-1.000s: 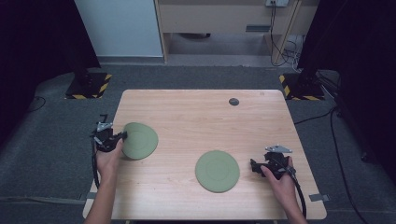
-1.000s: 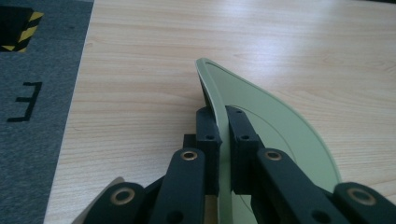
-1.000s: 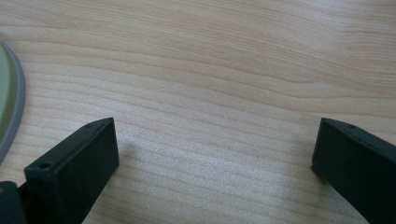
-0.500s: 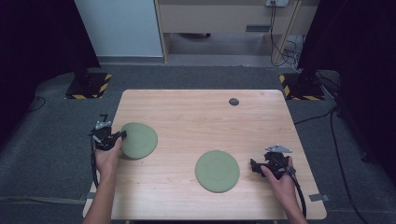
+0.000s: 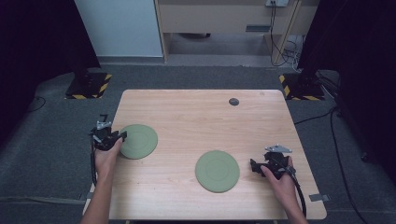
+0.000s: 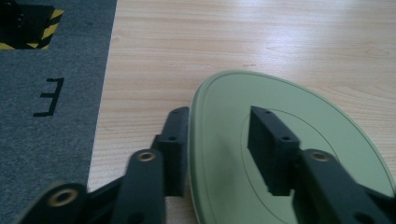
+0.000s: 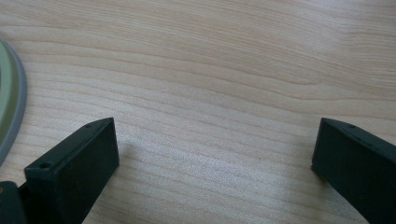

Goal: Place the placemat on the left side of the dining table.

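On the light wooden bench (image 5: 196,116) lie two flat, round green plates, well apart. The left plate (image 5: 136,141) sits near the bench's left edge, and the left tongs (image 5: 116,138) are at its left rim. In the left gripper view the rim of this plate (image 6: 280,121) runs between the two black jaws: one jaw stands above the plate's face, the other just outside the edge over bare wood. The jaws have just been opening, and a clear gap shows between the upper pad and the plate's surface — so the plate lies between them, resting flat on the bench, but they do not clamp it. The person's left hand (image 5: 106,154) holds the tool from the bench's near-left side, forearm coming in from below. The second plate (image 5: 217,170) lies toward the near middle of the bench. The right tongs (image 5: 254,166) rest just to its right, near but apart from its rim, carried by the right hand (image 5: 280,179) with a black cable trailing back along the forearm. In the right gripper view the jaws stand wide apart with bare wood between them, and a sliver of the second plate's edge (image 7: 8,107) shows at the far left. A small dark disc (image 5: 234,101) lies near the far edge of the bench — away from both plates.
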The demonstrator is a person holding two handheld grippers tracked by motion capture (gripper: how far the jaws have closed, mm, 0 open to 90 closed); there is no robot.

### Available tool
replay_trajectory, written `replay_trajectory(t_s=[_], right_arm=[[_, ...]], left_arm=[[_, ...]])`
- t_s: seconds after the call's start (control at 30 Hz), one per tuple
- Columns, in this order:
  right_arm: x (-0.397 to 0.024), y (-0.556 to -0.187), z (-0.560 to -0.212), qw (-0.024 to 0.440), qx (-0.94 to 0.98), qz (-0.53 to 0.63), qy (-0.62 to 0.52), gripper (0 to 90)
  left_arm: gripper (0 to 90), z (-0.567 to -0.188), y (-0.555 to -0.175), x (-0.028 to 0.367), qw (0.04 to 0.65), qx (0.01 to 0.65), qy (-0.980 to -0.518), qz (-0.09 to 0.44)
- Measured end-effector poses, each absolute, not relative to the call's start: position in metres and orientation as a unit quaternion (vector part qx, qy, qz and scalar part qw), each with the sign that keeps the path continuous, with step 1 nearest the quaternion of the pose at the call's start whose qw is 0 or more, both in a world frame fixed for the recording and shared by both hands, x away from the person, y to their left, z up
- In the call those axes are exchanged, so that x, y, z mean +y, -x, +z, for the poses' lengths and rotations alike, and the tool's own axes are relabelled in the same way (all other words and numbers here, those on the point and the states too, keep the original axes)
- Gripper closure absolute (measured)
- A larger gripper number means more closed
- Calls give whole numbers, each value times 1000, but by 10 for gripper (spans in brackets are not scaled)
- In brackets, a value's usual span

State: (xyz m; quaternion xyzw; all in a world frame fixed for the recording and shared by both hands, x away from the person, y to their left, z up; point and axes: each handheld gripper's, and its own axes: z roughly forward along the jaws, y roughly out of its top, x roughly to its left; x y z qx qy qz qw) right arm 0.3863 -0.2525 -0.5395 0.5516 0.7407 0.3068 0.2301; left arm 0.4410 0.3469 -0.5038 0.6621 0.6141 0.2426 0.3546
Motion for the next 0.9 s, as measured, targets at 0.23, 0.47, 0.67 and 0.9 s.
replay_trajectory(t_s=[0.23,0.47,0.67,0.9], right_arm=[[-252,-386,-539,230,741,307,-552,8],[-253,-386,-540,230,741,307,-551,8],[-252,-387,-539,229,741,307,-551,8],[-252,-387,-539,228,743,308,-549,8]], left_arm=[[263,-495,-446,338,353,603,-668,255],[114,-488,-444,331,363,596,-672,250],[54,-480,-439,323,374,586,-677,242],[53,-466,-431,312,387,570,-683,244]])
